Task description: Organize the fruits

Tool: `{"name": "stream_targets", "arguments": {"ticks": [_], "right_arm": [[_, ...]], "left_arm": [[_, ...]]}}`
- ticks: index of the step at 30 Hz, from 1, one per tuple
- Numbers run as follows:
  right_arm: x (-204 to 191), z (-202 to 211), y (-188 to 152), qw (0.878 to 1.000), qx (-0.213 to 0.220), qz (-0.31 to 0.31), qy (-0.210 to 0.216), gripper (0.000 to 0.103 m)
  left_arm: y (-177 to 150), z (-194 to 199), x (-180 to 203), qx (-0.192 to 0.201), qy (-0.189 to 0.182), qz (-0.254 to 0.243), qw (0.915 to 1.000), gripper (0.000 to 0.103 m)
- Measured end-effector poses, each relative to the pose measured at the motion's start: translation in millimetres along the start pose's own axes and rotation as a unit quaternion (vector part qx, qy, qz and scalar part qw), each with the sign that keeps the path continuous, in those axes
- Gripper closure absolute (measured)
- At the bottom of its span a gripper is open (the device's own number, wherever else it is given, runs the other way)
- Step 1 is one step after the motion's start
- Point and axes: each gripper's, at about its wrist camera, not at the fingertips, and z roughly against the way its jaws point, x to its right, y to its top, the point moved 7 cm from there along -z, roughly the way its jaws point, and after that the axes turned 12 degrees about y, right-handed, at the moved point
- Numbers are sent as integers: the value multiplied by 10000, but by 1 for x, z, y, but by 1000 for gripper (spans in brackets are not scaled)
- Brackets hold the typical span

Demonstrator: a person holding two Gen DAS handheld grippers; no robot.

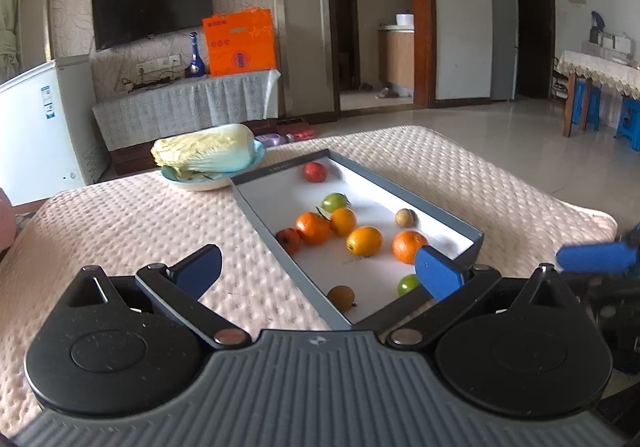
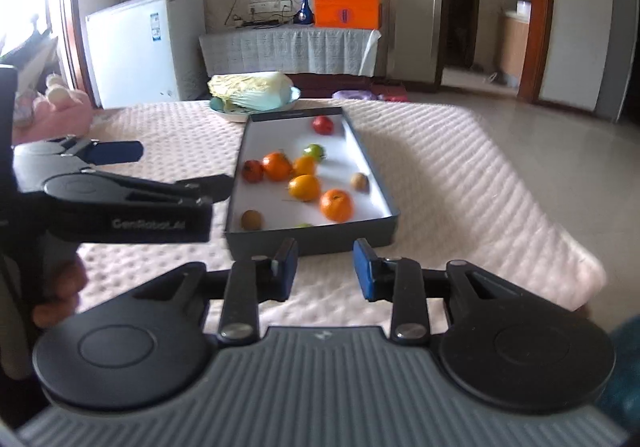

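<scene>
A grey tray (image 1: 276, 199) with a white floor lies on the pink quilted table and holds several fruits. Among them are an orange (image 1: 408, 246), a yellow-orange one (image 1: 364, 241), a red one (image 1: 315, 172), a green one (image 1: 335, 202) and a small brown one (image 1: 341, 297). My left gripper (image 1: 320, 271) is wide open, hovering over the tray's near corner with nothing between its fingers. My right gripper (image 2: 326, 269) stands in front of the tray's near wall (image 2: 312, 241), its blue pads apart and empty. The left gripper (image 2: 172, 167) also shows at the tray's left.
A napa cabbage (image 1: 204, 151) lies on a light blue plate (image 1: 208, 183) touching the tray's far left corner. The pink quilted cloth (image 1: 120, 227) covers the table, which drops off to tiled floor on the right. A hand (image 2: 60, 295) grips the left tool's handle.
</scene>
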Motion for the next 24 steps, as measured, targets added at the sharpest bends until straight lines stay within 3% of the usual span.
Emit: {"name": "stream_targets", "arguments": {"ticks": [4, 15, 24], "right_arm": [[16, -4, -7, 9986, 34, -528, -84, 62], [23, -11, -16, 9985, 103, -512, -141, 62], [26, -15, -17, 9985, 32, -524, -160, 62]], "left_arm": [[-3, -3, 7, -56, -56, -22, 10000, 0], [-2, -13, 21, -77, -125, -56, 9999, 0], [-1, -10, 34, -28, -395, -67, 9992, 0]]}}
